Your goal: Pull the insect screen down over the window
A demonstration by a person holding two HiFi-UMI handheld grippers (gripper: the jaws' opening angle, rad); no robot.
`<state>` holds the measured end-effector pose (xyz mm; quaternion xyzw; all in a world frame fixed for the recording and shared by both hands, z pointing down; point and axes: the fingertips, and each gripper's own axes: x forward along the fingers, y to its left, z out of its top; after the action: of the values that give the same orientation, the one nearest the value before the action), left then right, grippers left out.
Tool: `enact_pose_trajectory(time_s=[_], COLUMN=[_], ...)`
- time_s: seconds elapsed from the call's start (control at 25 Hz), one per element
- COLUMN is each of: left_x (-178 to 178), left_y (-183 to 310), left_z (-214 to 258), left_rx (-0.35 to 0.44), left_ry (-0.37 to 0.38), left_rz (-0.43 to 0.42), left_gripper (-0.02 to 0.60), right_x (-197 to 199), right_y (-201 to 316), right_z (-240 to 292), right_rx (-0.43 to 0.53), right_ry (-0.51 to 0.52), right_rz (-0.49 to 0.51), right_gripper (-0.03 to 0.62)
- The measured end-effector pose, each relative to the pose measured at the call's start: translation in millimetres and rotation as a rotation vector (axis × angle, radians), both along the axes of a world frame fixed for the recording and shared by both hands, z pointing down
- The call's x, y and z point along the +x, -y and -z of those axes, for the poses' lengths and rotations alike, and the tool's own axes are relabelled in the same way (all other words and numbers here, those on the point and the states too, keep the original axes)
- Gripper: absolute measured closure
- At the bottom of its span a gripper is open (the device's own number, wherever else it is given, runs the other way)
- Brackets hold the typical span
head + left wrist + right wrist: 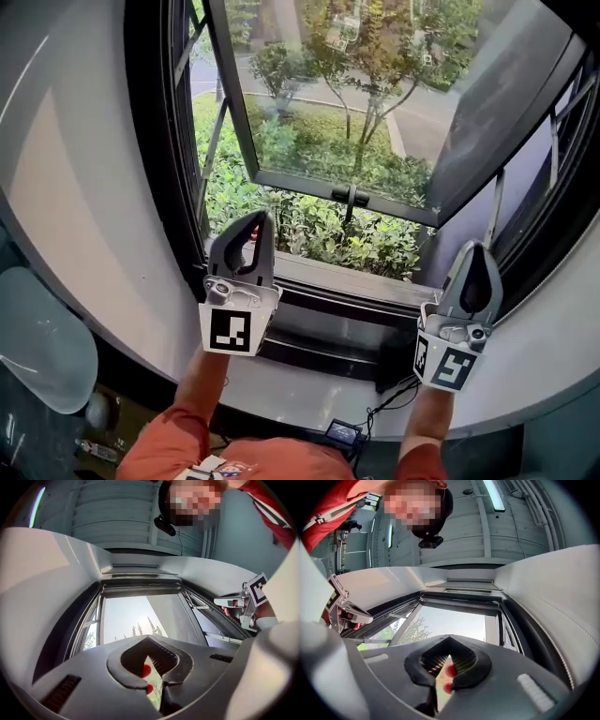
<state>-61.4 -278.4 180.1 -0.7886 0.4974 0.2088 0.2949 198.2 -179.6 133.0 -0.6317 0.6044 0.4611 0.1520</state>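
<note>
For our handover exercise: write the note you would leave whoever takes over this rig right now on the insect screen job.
Left hand-held gripper: shut, empty, held up at left.
Right hand-held gripper: shut, empty, held up at right.
Window sash: swung open outward.
Insect screen: not over the opening; the dark bar at the frame's top is probably its pull rail.
Done: nothing. Left: grip that bar, pull it down.

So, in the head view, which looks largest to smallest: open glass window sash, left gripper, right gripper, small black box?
1. Open glass window sash.
2. Left grey gripper and right grey gripper: they look alike, so unranked.
3. Small black box below the sill.
</note>
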Motion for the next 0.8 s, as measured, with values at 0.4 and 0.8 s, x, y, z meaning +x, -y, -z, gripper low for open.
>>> enact_pose_trajectory(time_s=[0.4,0.8], left_x=[-4,7], left_y=[11,17], left_z=[70,140], left_rx=[0.129,0.275], left_ry=[0.045,0.122], left_rz=[0.046,0.092], left_gripper=[0.575,0.575], right_x=[-2,5], right_y=[12,30], right_z=[65,128], right_rx=[0.098,0.148], right_ry=[-0.06,-0.168], right_rz=[-0.033,-0.122], right_gripper=[0.585,0.585])
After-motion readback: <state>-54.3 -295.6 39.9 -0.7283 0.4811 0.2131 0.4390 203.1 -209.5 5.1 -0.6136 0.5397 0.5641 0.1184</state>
